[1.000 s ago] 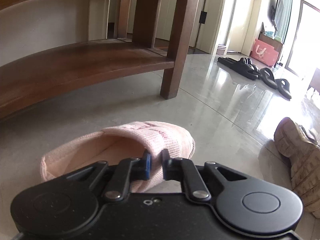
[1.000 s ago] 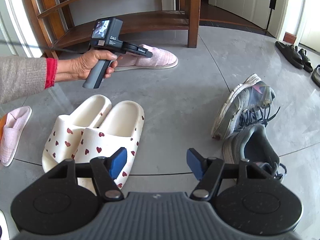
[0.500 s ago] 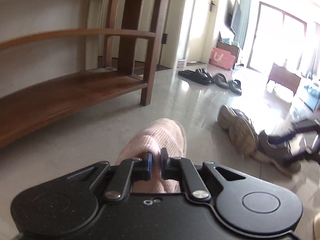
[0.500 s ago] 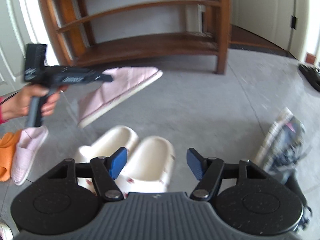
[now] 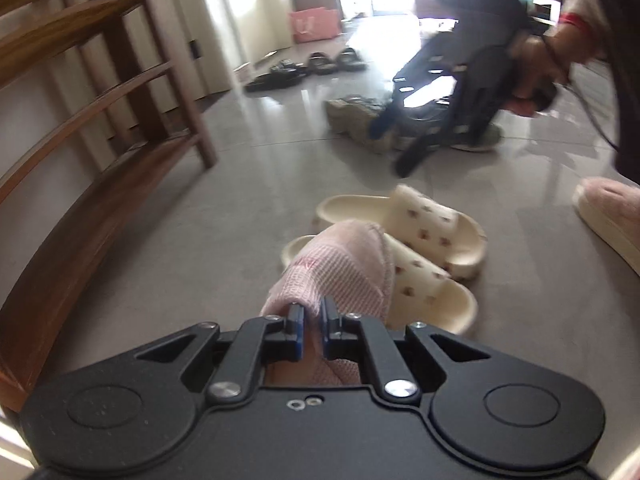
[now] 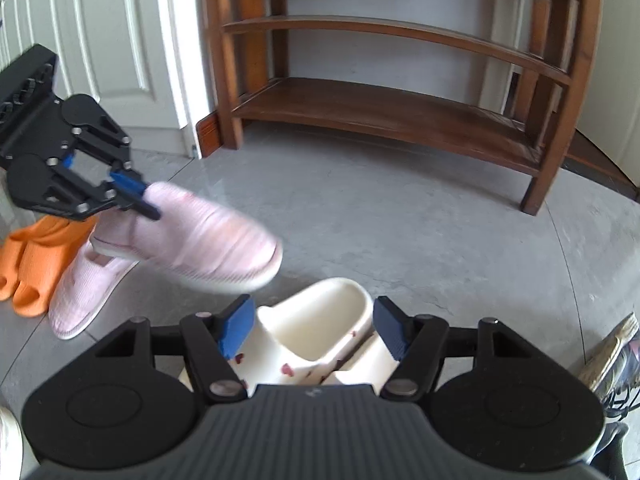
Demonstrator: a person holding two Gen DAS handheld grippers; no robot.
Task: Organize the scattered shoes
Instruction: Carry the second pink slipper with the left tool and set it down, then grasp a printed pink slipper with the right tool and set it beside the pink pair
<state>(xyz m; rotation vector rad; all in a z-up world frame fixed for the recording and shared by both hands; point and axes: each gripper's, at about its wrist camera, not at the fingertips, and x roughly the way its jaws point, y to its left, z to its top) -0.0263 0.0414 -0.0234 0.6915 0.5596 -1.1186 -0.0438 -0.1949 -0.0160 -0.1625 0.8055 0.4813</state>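
The left tongs grip a pink slipper by its heel rim and hold it off the floor, toe pointing away, above the heart-print cream slides; its mate lies on the floor beside the orange slides, nearer the left hand. The right tongs hang open and empty over the cream slides. A second ago the slipper lay on the floor by the wooden shoe rack; now it has swung well clear of it.

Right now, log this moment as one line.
left gripper: shut on pink slipper, held off floor | right gripper: open above cream slippers | other pink slipper: on floor beside orange slippers
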